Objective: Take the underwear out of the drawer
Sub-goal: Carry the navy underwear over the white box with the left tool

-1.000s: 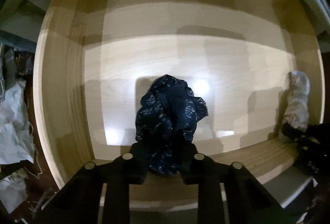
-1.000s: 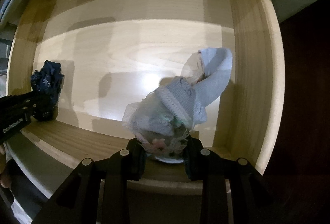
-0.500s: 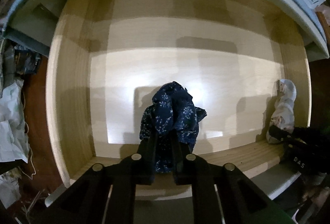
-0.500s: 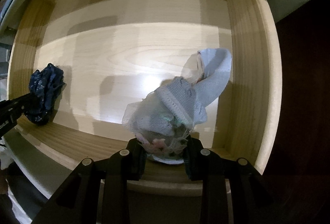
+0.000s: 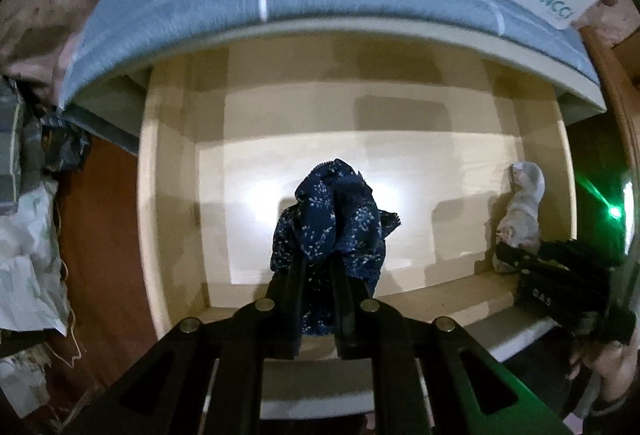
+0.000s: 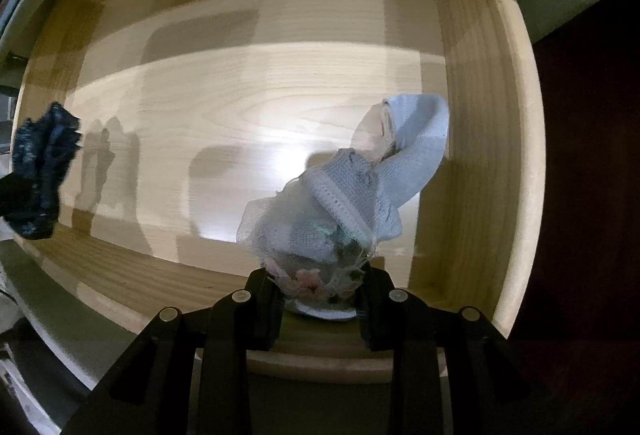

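Left wrist view: at centre frame, the left gripper (image 5: pixel 318 267) is clamped on a bunched navy underwear with small white print (image 5: pixel 332 219), held over the pale wooden drawer (image 5: pixel 168 195). A loose fold hangs between the fingers; my guess is it could snag on the drawer's front edge as it comes out, or slip if the grip holds only a thin pinch. At upper right, a white sheet reads "XINCC" (image 5: pixel 548 1), cut off at the edge. At lower right, the other tool shows faint letters, possibly "DAS".

Right wrist view: at lower centre, the right gripper (image 6: pixel 320 287) grips a crumpled pale blue-and-white underwear with frayed lace (image 6: pixel 344 203), near the drawer's right wall. The loose threads might catch. No writing is readable here.
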